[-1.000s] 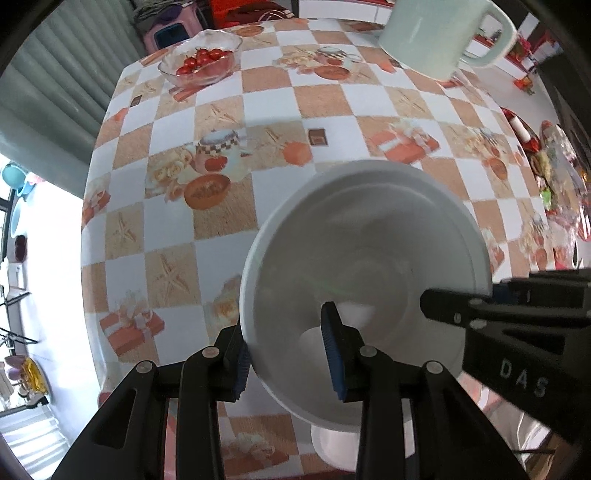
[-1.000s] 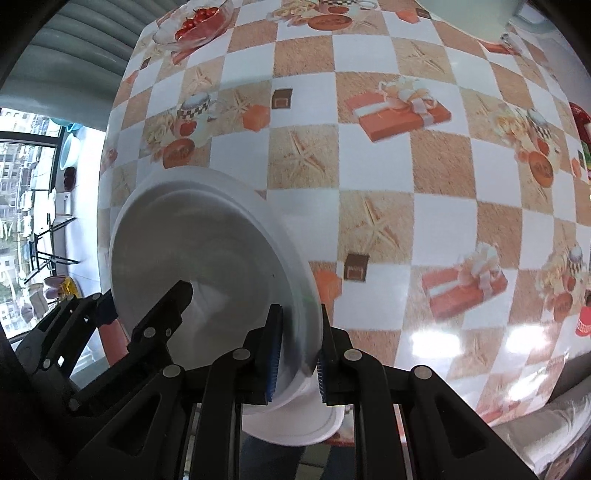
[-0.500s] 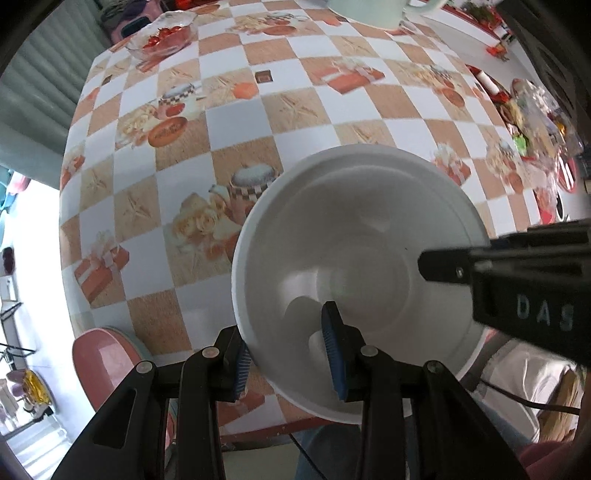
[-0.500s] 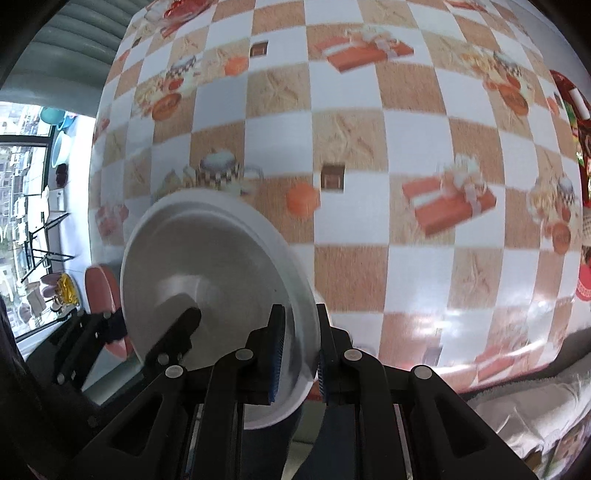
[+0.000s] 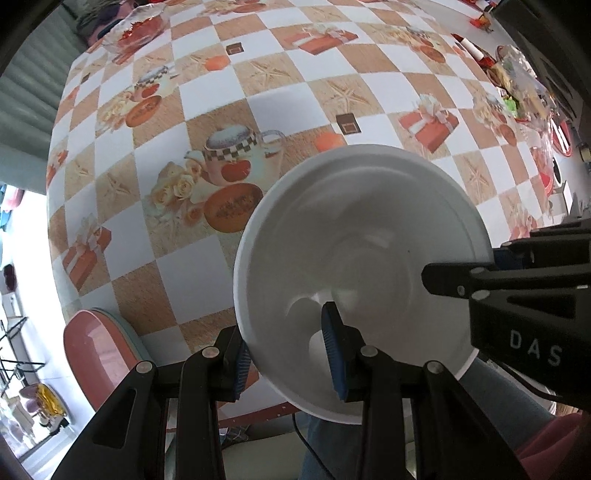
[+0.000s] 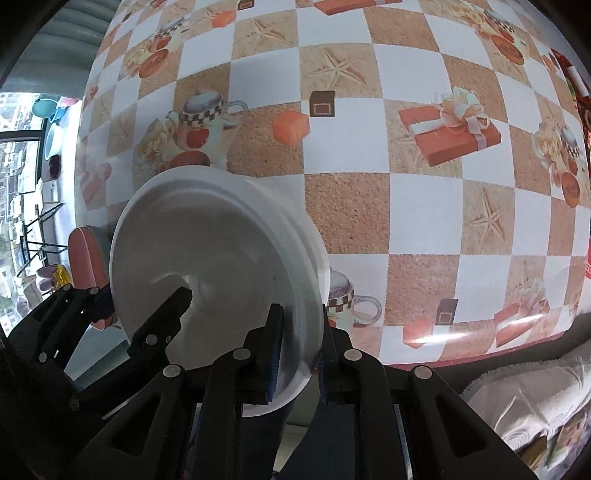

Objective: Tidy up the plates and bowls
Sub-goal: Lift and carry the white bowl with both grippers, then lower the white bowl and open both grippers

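A white bowl (image 5: 369,251) is held in the air above the near edge of the checked table. My left gripper (image 5: 290,360) is shut on its near rim, one finger inside and one outside. My right gripper (image 6: 297,345) is shut on the bowl's (image 6: 221,266) right rim, and its black body shows at the right in the left wrist view (image 5: 517,288). A pink plate (image 5: 99,354) stacked on a pale green one juts past the table's near left edge, also in the right wrist view (image 6: 83,258).
The table (image 5: 280,77) has an orange and white checked cloth. A glass bowl of red fruit (image 5: 136,29) stands at the far left. Small items (image 5: 517,77) crowd the far right edge. A white towel (image 6: 524,398) lies below the table's near edge.
Both grippers, still holding the bowl, have drawn back toward the table's near edge. The pink plate has come into view at the left. The pale mug has left the view.
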